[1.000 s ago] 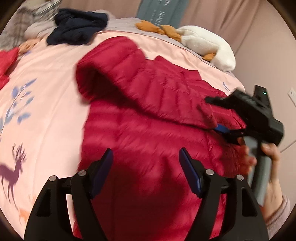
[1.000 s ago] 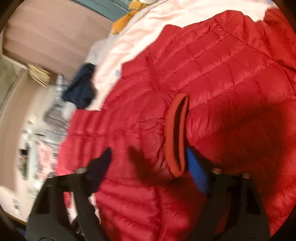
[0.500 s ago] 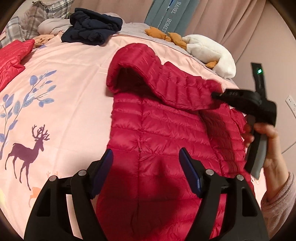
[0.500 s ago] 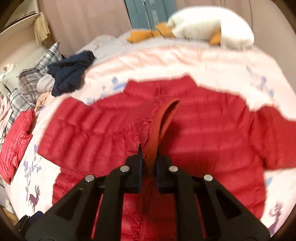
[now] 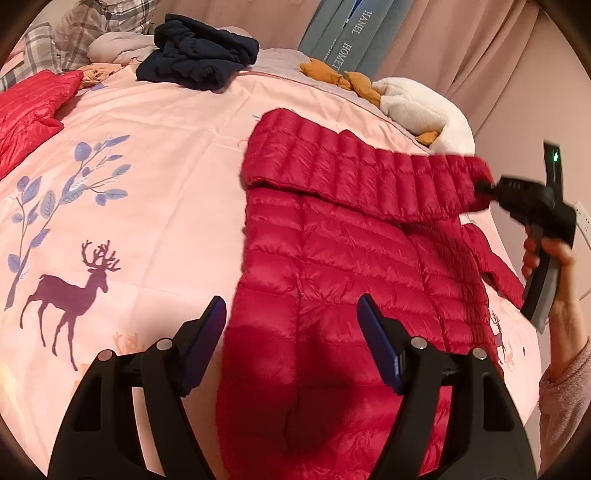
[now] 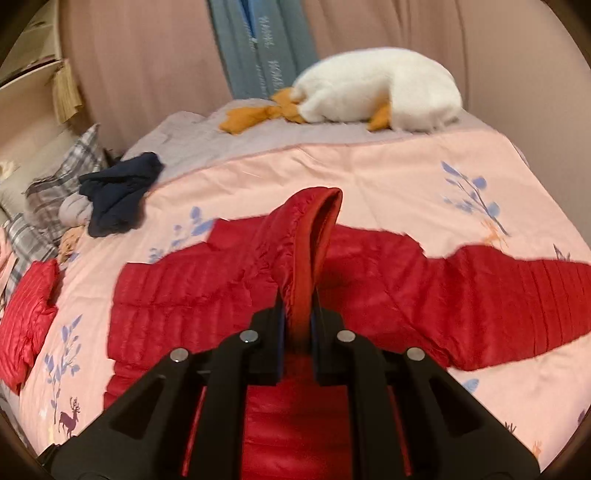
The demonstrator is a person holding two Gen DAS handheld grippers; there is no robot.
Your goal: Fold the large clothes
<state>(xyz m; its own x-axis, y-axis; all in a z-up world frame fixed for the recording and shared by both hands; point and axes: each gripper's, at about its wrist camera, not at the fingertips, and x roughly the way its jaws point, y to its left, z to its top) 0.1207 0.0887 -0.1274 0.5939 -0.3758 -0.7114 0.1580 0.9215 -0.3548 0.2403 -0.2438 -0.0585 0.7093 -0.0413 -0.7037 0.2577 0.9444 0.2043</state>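
Note:
A red quilted down jacket [image 5: 332, 266] lies spread on the pink bedspread [image 5: 147, 177]. My right gripper [image 6: 297, 317] is shut on the cuff of the jacket's sleeve [image 6: 306, 236] and holds it raised above the jacket body [image 6: 461, 295]. In the left wrist view the right gripper [image 5: 484, 186] holds the sleeve [image 5: 369, 173] stretched across the top of the jacket. My left gripper [image 5: 291, 339] is open and empty, hovering over the jacket's lower part.
A second red jacket [image 5: 29, 107] lies at the left edge of the bed. A dark navy garment [image 5: 199, 62], a plaid pillow [image 5: 96, 22] and a white goose plush [image 6: 376, 88] sit at the bed's far end. Curtains and a wall stand behind.
My right gripper closed on the sleeve cuff, then lifted and pulled it to the right, drawing the sleeve out straight. My left gripper stayed open and drew back from the jacket.

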